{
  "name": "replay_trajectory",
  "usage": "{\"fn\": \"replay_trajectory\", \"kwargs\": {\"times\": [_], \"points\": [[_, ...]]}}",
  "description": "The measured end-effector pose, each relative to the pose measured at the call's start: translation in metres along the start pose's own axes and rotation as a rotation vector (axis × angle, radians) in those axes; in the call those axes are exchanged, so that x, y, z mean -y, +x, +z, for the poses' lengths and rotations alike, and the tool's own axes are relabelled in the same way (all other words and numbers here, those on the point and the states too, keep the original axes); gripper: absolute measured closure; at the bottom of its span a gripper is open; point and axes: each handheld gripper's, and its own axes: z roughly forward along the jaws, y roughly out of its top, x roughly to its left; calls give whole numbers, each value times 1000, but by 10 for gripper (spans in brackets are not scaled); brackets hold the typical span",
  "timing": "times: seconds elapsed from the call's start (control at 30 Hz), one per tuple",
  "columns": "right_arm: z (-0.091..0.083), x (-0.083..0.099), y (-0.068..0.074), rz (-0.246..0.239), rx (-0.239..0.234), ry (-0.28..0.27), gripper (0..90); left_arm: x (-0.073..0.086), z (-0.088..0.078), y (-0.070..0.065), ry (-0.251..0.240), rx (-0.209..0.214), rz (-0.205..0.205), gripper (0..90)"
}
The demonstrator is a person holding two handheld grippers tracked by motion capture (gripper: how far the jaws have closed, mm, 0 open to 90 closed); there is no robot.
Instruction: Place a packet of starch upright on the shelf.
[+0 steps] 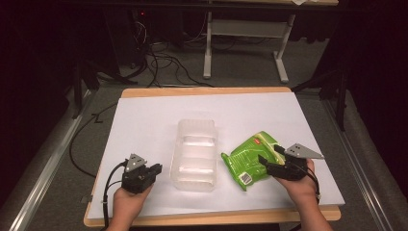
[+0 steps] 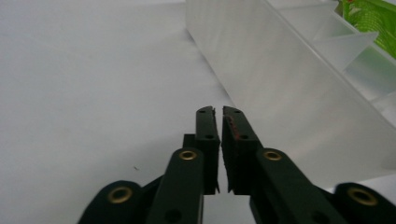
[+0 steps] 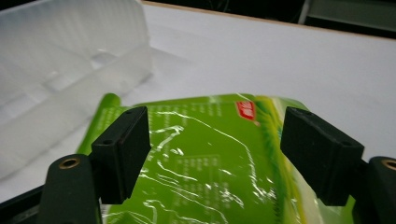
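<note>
Two grippers, green packet point(image 1: 249, 161) partly hidden under right gripper point(image 1: 267, 162), its print unreadable

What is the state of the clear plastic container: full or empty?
Empty: the clear plastic container shows bare compartments, and the green packet lies outside, beside it.

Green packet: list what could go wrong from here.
1. The right tool stands open over the green packet, pads clear of it; the crinkly film may slide or buckle when it shuts.
2. The clear tray lies close beside the packet, so a sideways lift could knock it.
3. The left tool is shut beside the tray, not holding it, so the tray could shift.
</note>
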Motion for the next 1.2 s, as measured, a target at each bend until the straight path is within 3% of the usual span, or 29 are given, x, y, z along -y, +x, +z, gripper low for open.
{"fn": "replay_trajectory", "kwargs": {"times": [0.27,0.5,0.63,0.8,1.0,1.1,1.2], "points": [[7,13,-30,91,72,77,215,4,10,-23,18,40,64,900],[20,23,-49,225,67,138,70,8,14,-35,36,62,100,900],[29,28,-53,263,55,200,36,8,16,-42,36,86,120,900],[32,31,-57,314,35,226,34,4,11,-37,-10,53,105,877],[31,31,-58,361,-6,214,115,-2,-5,-17,-87,19,55,797],[30,31,-57,369,-31,208,269,-3,-10,-10,-109,22,33,783],[26,32,-60,390,-69,168,468,-3,-11,-8,-112,19,29,778]]}}
